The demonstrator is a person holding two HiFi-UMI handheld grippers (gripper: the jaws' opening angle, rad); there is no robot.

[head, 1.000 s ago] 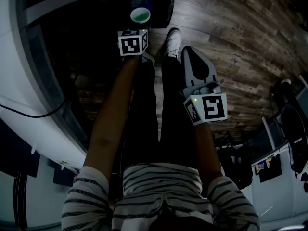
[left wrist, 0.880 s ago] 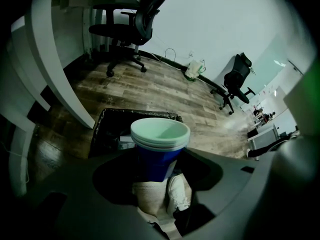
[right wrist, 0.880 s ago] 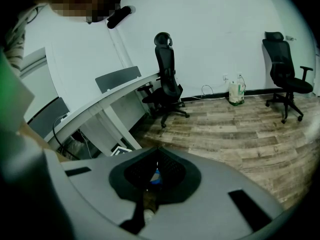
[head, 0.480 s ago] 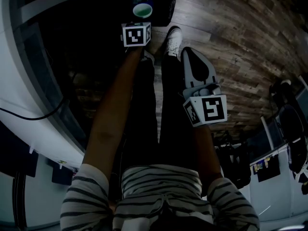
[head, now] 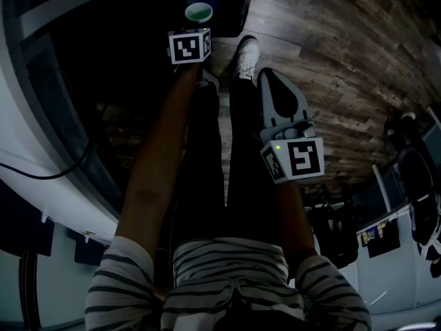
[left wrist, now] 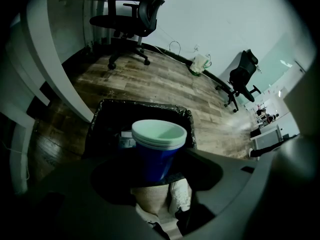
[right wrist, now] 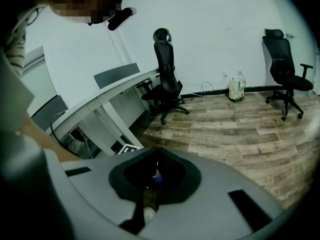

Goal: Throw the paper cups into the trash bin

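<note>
A stack of blue paper cups [left wrist: 157, 146] with a pale green inside stands upright between the jaws of my left gripper [left wrist: 156, 171], which is shut on it. The cups hang over the black-lined trash bin [left wrist: 102, 115], whose opening lies right behind and below them. In the head view the cups [head: 198, 11] sit at the top, over the bin [head: 231, 9], just beyond the left gripper [head: 196, 25]. My right gripper [head: 274, 81] hangs lower by the person's right leg, jaws shut with nothing held; its own view shows the right gripper [right wrist: 155, 156] closed.
A white curved desk [head: 27, 150] runs along the left. Office chairs [left wrist: 125, 19] [right wrist: 167, 84] stand on the wood floor [head: 331, 61]. The person's legs and white shoes [head: 246, 57] are just before the bin.
The left gripper has carried the cups a little farther forward, over the bin's opening. The right gripper has stayed where it was.
</note>
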